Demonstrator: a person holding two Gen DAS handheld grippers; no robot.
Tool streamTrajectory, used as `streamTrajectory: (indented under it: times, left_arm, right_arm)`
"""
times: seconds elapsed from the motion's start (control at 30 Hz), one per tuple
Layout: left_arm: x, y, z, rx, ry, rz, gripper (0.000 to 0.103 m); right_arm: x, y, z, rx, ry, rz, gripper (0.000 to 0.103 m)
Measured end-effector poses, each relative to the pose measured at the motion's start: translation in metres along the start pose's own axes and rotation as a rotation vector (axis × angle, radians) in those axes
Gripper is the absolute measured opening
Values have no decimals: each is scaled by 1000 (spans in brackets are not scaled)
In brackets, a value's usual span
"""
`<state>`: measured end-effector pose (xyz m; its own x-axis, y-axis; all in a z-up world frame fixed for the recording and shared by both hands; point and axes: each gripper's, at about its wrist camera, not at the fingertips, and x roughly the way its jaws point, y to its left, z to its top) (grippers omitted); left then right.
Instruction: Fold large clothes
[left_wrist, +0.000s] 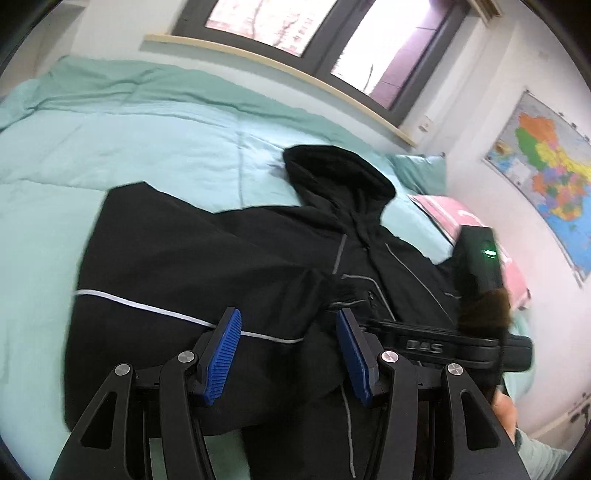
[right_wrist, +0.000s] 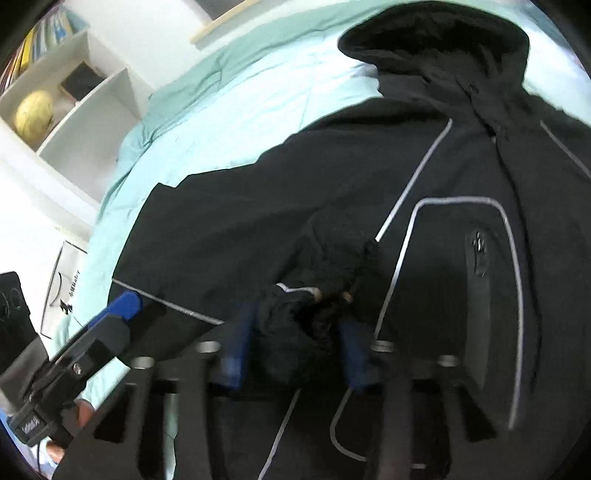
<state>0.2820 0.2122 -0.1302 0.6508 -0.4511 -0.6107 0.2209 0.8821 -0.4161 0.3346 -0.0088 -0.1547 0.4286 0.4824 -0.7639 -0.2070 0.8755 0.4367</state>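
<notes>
A large black hooded jacket (left_wrist: 221, 258) with grey reflective piping lies spread on a mint-green bed (left_wrist: 147, 140), hood toward the window. It also fills the right wrist view (right_wrist: 406, 184). One sleeve is folded across the body, its cuff (right_wrist: 295, 291) near the chest. My left gripper (left_wrist: 288, 339) is open above the jacket's lower body, holding nothing. My right gripper (right_wrist: 295, 332) hangs over the sleeve cuff, with bunched black cloth between its blue pads (right_wrist: 236, 343); blur hides whether they pinch it. The right gripper's body (left_wrist: 476, 258) shows at the right of the left wrist view.
A window (left_wrist: 332, 44) with a wooden sill runs behind the bed. A pink pillow (left_wrist: 461, 221) and a green pillow (left_wrist: 421, 170) lie near the hood. A map (left_wrist: 546, 177) hangs on the wall. White shelves (right_wrist: 74, 110) with a yellow ball (right_wrist: 35, 110) stand beside the bed.
</notes>
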Motion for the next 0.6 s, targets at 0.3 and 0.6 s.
streamTrajectory:
  times: [0.3,0.6]
  left_arm:
    - [-10,-52,20,82,-18,76,55]
    - [19,-126,35,119,22,-14,55]
  right_arm:
    - [-123,-13,9,-108,-235,-100,36]
    - [-240,-114,21,-29,-348,-261,36]
